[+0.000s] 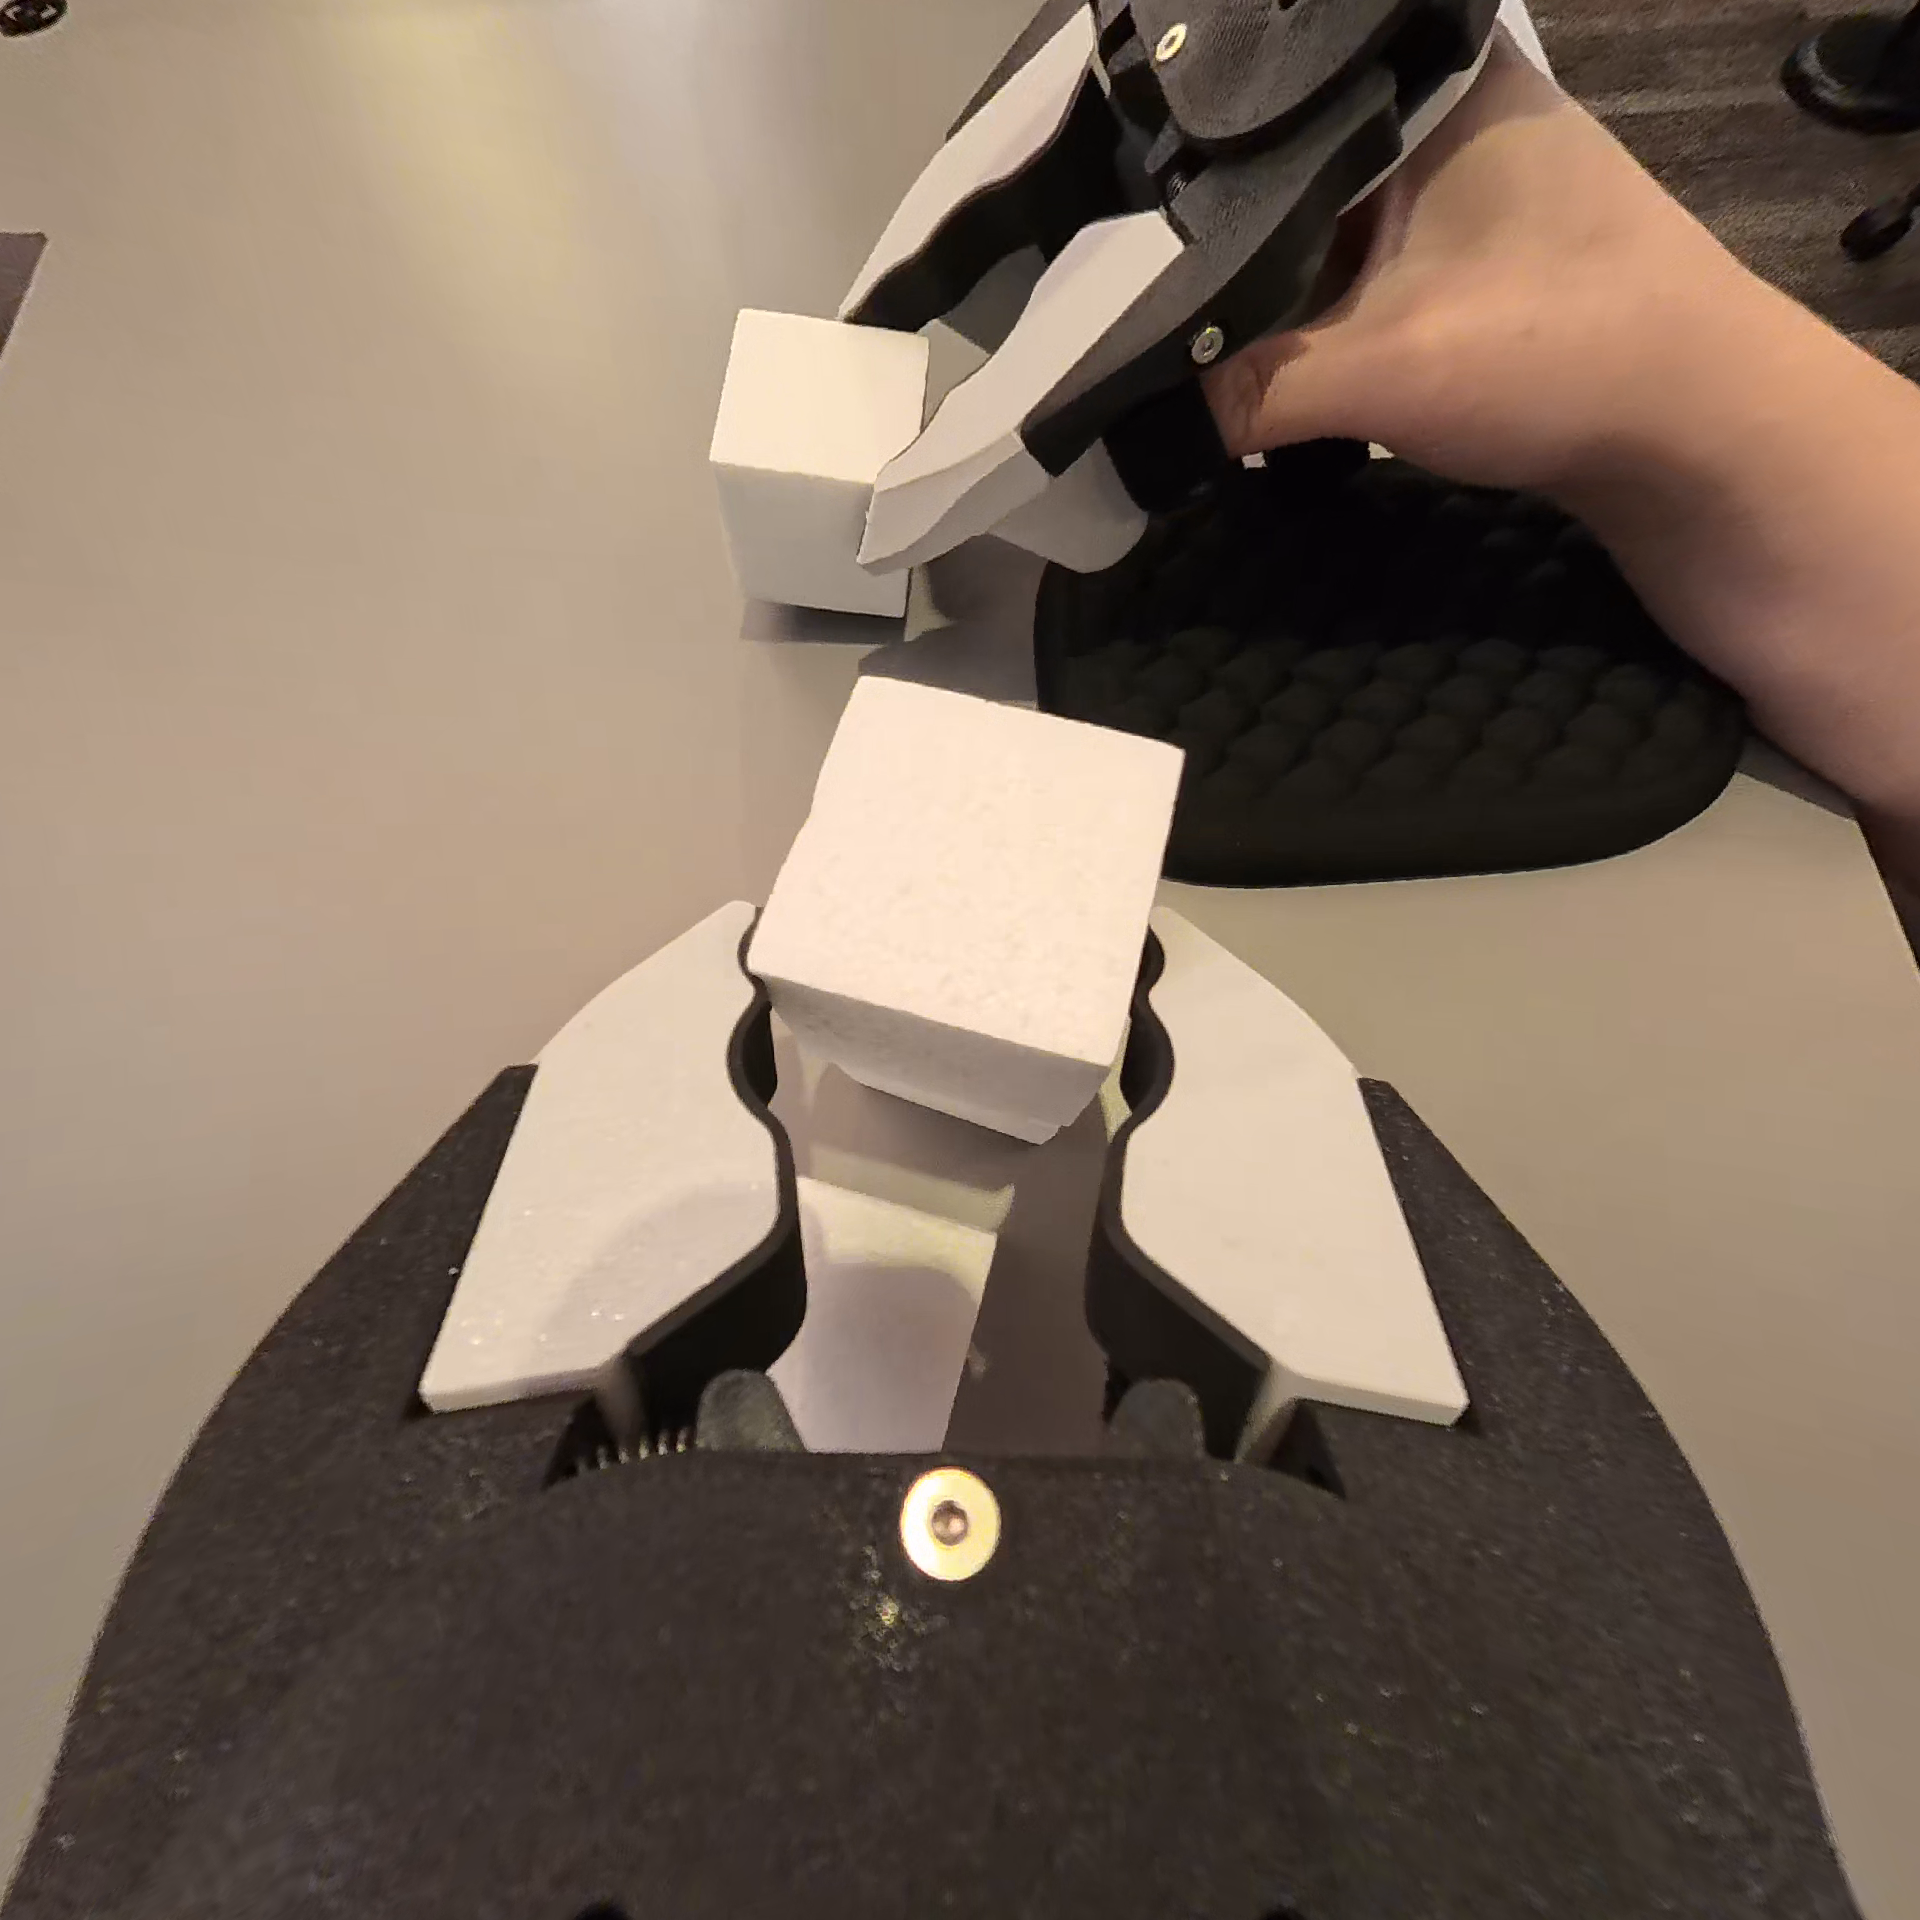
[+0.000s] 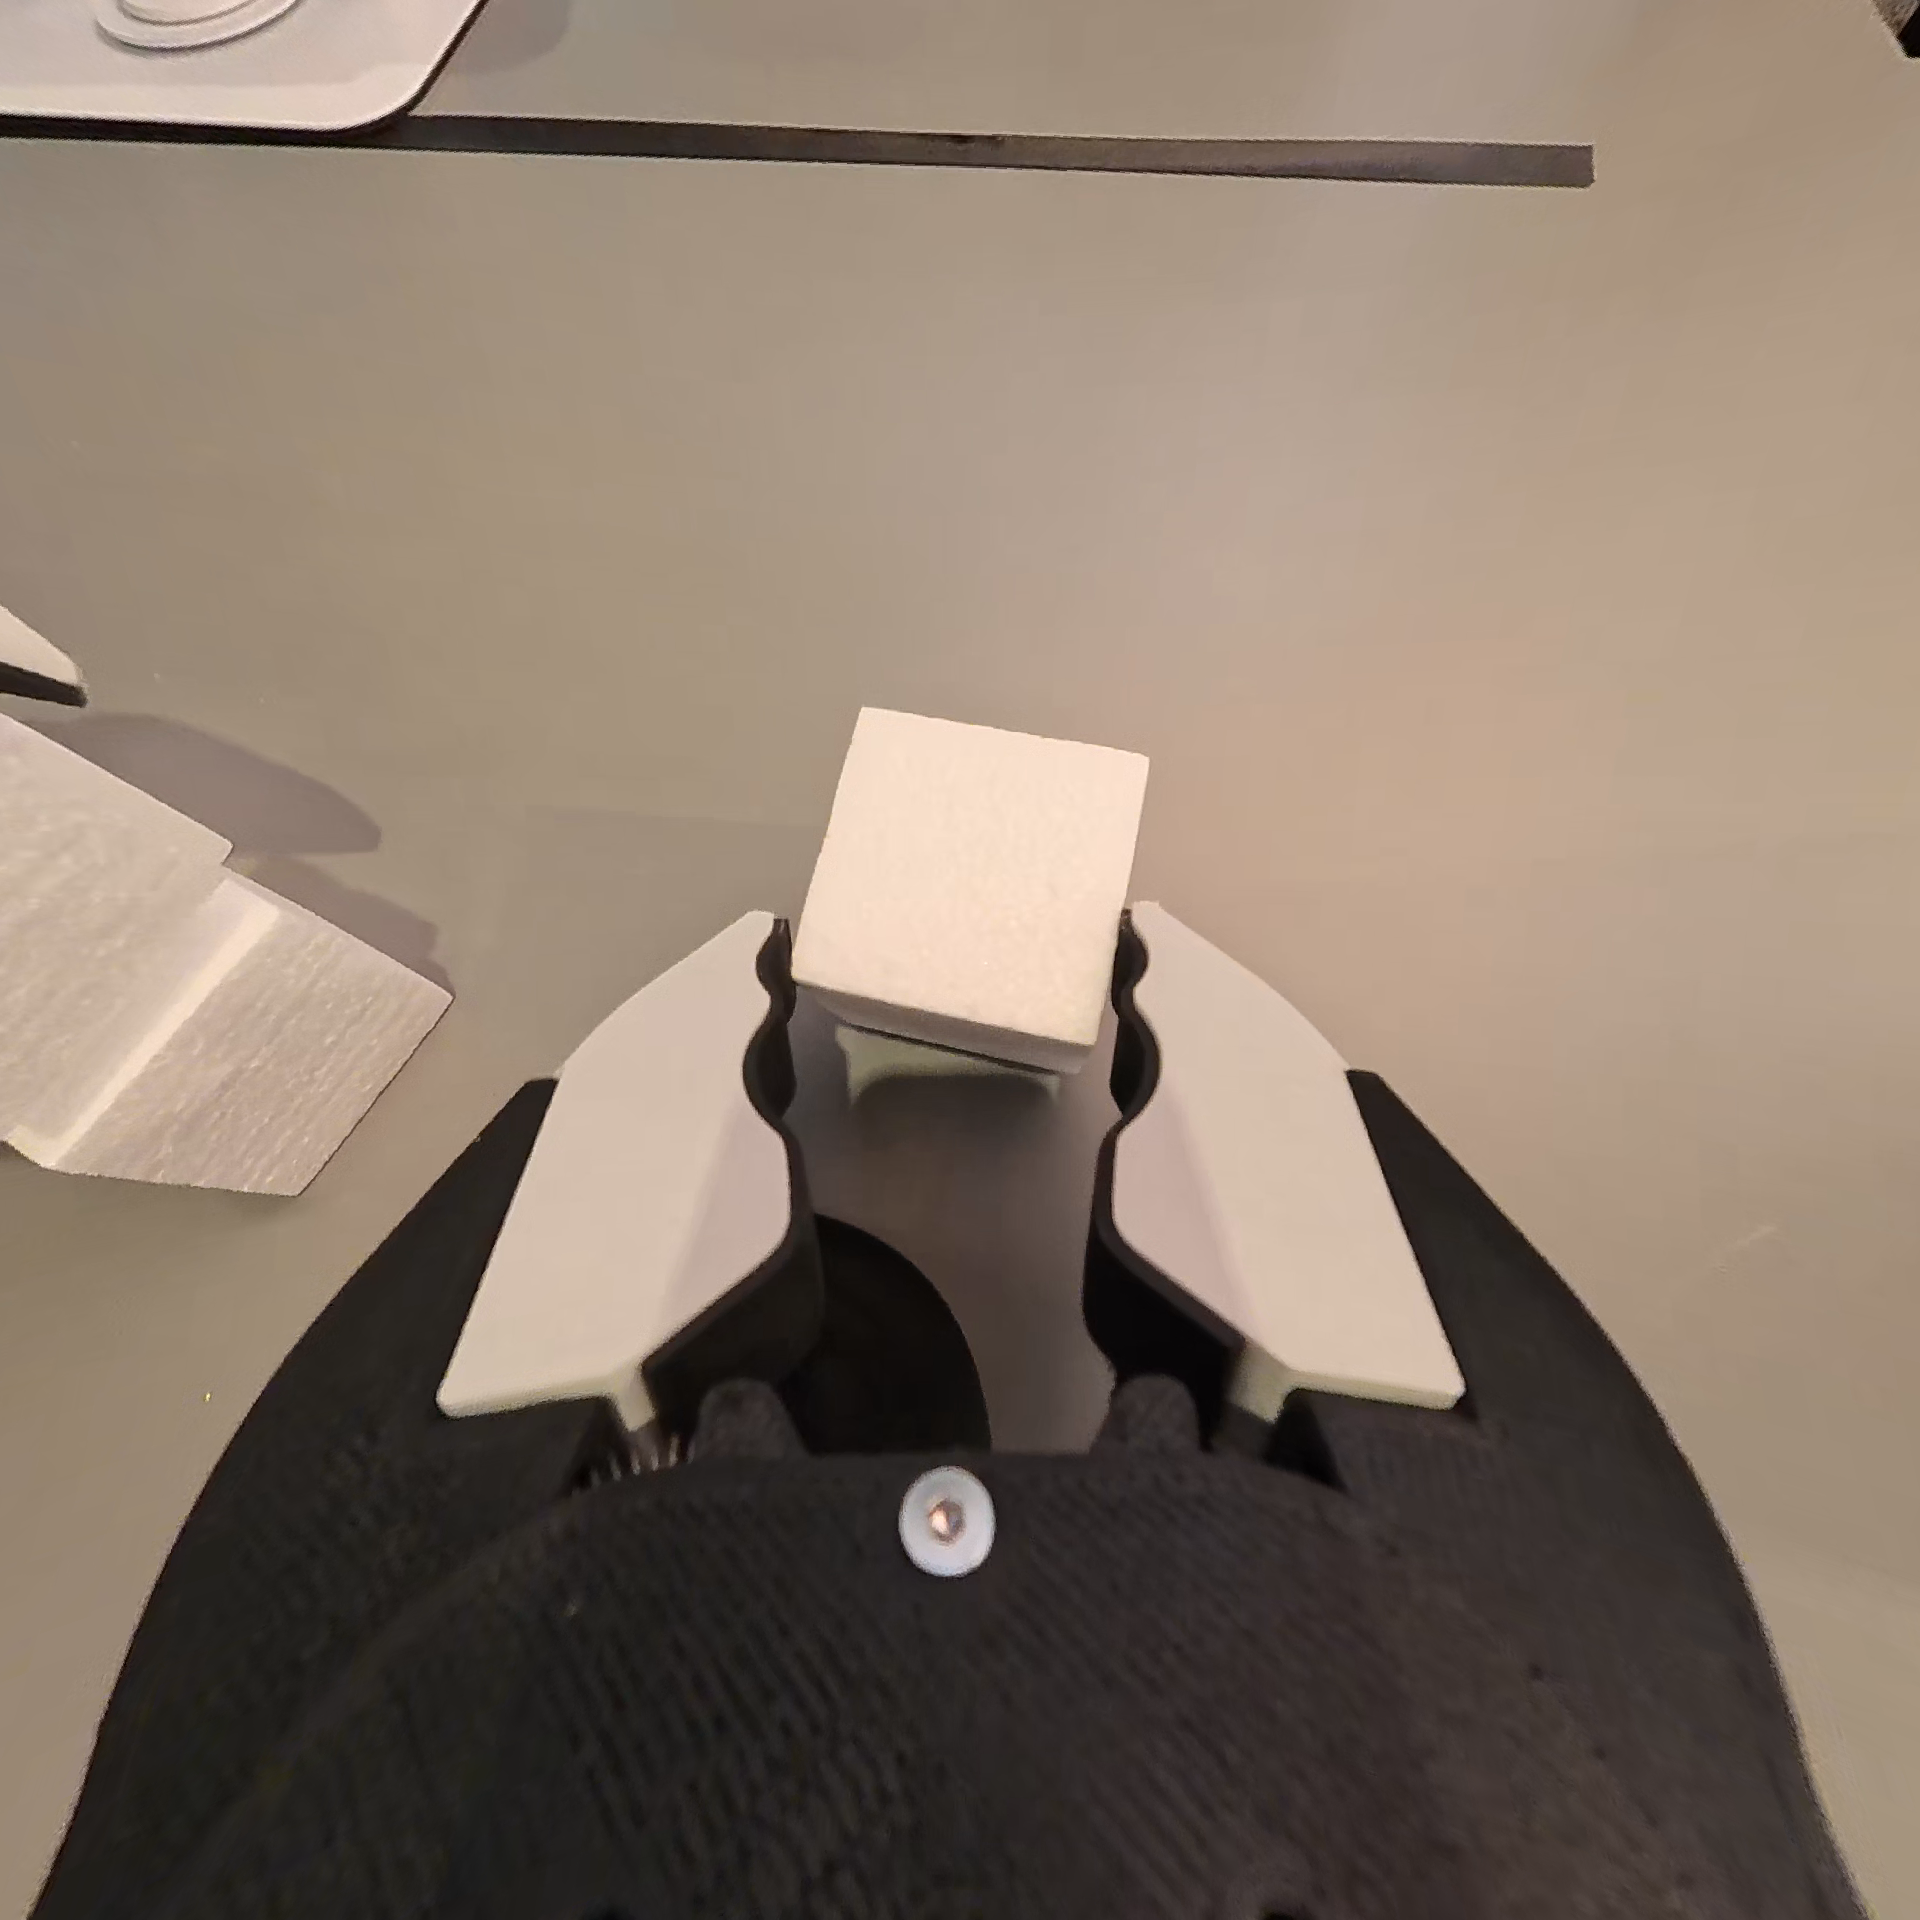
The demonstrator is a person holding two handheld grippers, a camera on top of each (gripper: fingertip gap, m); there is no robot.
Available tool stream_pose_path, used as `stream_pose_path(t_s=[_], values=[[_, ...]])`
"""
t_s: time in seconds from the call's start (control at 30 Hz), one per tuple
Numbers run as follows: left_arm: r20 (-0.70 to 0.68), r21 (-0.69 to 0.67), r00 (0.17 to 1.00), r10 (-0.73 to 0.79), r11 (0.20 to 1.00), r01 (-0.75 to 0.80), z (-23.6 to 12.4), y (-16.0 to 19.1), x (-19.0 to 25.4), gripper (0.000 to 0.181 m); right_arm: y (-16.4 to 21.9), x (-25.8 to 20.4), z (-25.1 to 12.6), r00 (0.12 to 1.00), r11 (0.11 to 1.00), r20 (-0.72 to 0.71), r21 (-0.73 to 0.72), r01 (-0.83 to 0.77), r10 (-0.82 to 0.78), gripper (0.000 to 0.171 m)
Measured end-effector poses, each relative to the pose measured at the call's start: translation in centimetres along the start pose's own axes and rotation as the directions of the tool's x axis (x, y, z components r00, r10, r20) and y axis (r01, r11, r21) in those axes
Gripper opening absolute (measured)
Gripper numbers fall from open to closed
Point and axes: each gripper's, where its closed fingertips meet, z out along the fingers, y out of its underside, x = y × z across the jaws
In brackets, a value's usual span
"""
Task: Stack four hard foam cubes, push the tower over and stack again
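Note:
My left gripper (image 1: 951,925) is shut on a white foam cube (image 1: 966,894), which sits skewed on top of a stack of white cubes (image 1: 894,1247) seen between the fingers. That stack also shows at the left edge of the right wrist view (image 2: 208,1039). My right gripper (image 2: 951,920) is shut on another white foam cube (image 2: 966,883) low on the grey table (image 2: 1039,468). In the left wrist view this gripper (image 1: 862,426) straddles that cube (image 1: 810,447) just beyond the stack.
A black quilted cushion (image 1: 1403,727) lies on the table to the right of the stack, under the person's hand (image 1: 1558,364). A dark seam (image 2: 935,145) crosses the far table. A white mat (image 2: 208,62) lies at the far left corner.

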Motion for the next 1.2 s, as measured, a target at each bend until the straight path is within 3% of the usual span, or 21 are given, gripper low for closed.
stream_pose_path(t_s=[0.23,0.37,0.43,0.5,0.6,0.7,0.83,0.93,1.03,1.2], values=[[-0.006,-0.039,1.000,-0.001,0.999,0.000,0.8,1.0,0.1,0.067,0.1,-0.2,0.1,1.000,1.000,0.008,-0.005,0.016,-0.016,0.060],[-0.016,-0.048,1.000,-0.017,0.999,0.016,0.2,1.7,0.2,0.094,-0.6,0.0,-0.6,0.999,0.999,0.008,0.035,0.032,-0.032,0.060],[0.007,-0.019,1.000,-0.028,0.999,0.028,-1.0,2.0,0.1,0.097,-2.3,-0.1,-2.0,0.997,0.992,0.020,0.103,0.072,-0.075,0.060],[0.033,0.014,0.999,-0.037,0.999,0.036,-2.4,2.7,0.0,0.098,-5.2,-2.2,-4.3,0.980,0.969,0.147,0.226,0.102,-0.138,0.060],[0.142,0.003,0.989,-0.033,0.999,0.033,-4.0,5.2,-1.6,0.101,-8.1,-7.8,-8.1,0.849,0.947,0.457,0.291,0.138,-0.265,0.060],[0.120,0.027,0.989,-0.084,0.996,0.082,-4.2,7.0,-2.0,0.100,-9.0,-12.5,-10.6,0.659,0.928,0.654,0.253,0.272,-0.372,0.060],[0.097,0.005,0.986,-0.137,0.991,0.137,-3.3,8.9,-2.6,0.094,-8.5,-15.1,-10.4,0.497,0.840,0.728,0.200,0.504,-0.471,0.060],[0.077,0.023,0.987,-0.140,0.990,0.139,-2.5,8.8,-2.6,0.086,-7.3,-16.0,-9.8,0.396,0.783,0.794,0.154,0.603,-0.461,0.060],[0.085,0.037,0.988,-0.128,0.991,0.125,-2.1,8.6,-2.8,0.066,-6.5,-16.1,-8.8,0.342,0.739,0.820,0.139,0.659,-0.459,0.060],[0.063,0.035,0.990,-0.125,0.992,0.123,-2.1,8.6,-2.4,0.065,-5.8,-15.7,-7.6,0.297,0.714,0.825,0.172,0.678,-0.481,0.060]])
